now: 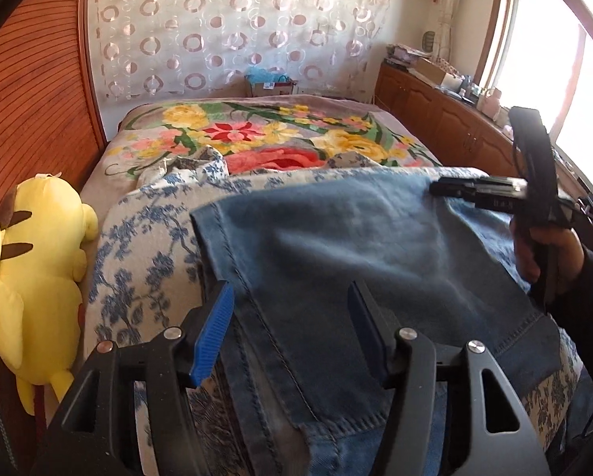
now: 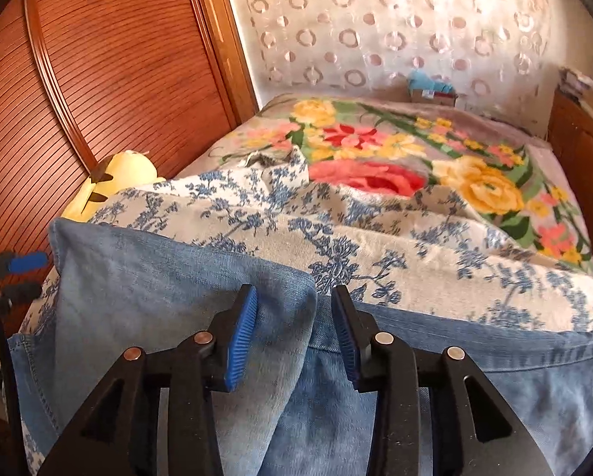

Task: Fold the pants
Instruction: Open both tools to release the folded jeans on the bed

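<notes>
Blue denim pants (image 1: 356,246) lie folded over on the blue-and-white floral sheet (image 1: 146,246) at the bed's near end. My left gripper (image 1: 290,309) is open, its blue-padded fingers hovering just above the pants' left part, holding nothing. My right gripper (image 2: 294,317) is open above the folded edge of the pants (image 2: 169,289), empty. The right gripper also shows in the left wrist view (image 1: 447,188), over the pants' far right corner. The left gripper's fingertips (image 2: 27,263) show at the left edge of the right wrist view.
A yellow plush toy (image 1: 31,277) lies at the bed's left edge against a wooden slatted wall (image 1: 31,119). A flowered blanket (image 1: 264,135) covers the far bed. Wooden cabinets (image 1: 435,119) with clutter run along the right under a window (image 1: 554,79).
</notes>
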The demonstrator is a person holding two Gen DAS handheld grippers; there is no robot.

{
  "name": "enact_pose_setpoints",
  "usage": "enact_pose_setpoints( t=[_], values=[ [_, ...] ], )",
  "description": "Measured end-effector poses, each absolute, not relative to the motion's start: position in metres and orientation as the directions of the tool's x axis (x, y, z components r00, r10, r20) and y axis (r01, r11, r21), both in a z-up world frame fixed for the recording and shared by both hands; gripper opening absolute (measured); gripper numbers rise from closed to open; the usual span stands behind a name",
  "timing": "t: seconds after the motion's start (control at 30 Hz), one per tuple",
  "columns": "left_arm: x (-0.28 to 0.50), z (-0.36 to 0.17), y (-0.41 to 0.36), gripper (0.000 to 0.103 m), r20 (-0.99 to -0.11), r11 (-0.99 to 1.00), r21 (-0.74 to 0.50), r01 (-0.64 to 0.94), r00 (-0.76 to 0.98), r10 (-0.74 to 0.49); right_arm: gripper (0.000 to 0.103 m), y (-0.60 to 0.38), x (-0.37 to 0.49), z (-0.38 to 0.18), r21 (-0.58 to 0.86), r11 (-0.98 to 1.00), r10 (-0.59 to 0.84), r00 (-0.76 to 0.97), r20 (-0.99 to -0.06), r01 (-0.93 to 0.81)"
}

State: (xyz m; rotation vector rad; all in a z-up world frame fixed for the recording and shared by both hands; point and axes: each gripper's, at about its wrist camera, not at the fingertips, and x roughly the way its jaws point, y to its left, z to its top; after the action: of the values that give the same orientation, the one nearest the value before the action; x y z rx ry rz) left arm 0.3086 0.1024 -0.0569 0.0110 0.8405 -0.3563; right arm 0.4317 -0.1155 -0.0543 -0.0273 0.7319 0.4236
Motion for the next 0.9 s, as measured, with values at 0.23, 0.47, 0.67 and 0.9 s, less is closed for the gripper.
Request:
enact_pose_setpoints(
  t=[0.23, 0.47, 0.67, 0.9],
  values=[
    [0.274, -0.067, 0.101, 0.061, -0.739, 0.943, -0.133, 0.305, 0.603, -0.299, 0.039, -0.127, 0.373, -0.048, 0.097, 0.905, 0.379, 0.68, -0.627, -0.415],
    [0.248, -0.076, 0.109, 0.061, -0.747, 0.951, -0.129, 0.28, 0.604, -0.279, 0.039, -0.139, 0.302, -0.059, 0.118, 0.9, 0.393, 0.667, -0.633, -0.419],
    [0.233, -0.08, 0.112, 0.061, -0.752, 0.961, -0.093, 0.259, 0.614, -0.239, 0.039, -0.143, 0.242, -0.063, 0.13, 0.896, 0.407, 0.667, -0.624, -0.425],
    [0.217, -0.074, 0.115, 0.061, -0.729, 0.968, -0.09, 0.235, 0.647, -0.225, 0.039, -0.143, 0.197, -0.063, 0.103, 0.894, 0.403, 0.681, -0.612, -0.437]
  ],
)
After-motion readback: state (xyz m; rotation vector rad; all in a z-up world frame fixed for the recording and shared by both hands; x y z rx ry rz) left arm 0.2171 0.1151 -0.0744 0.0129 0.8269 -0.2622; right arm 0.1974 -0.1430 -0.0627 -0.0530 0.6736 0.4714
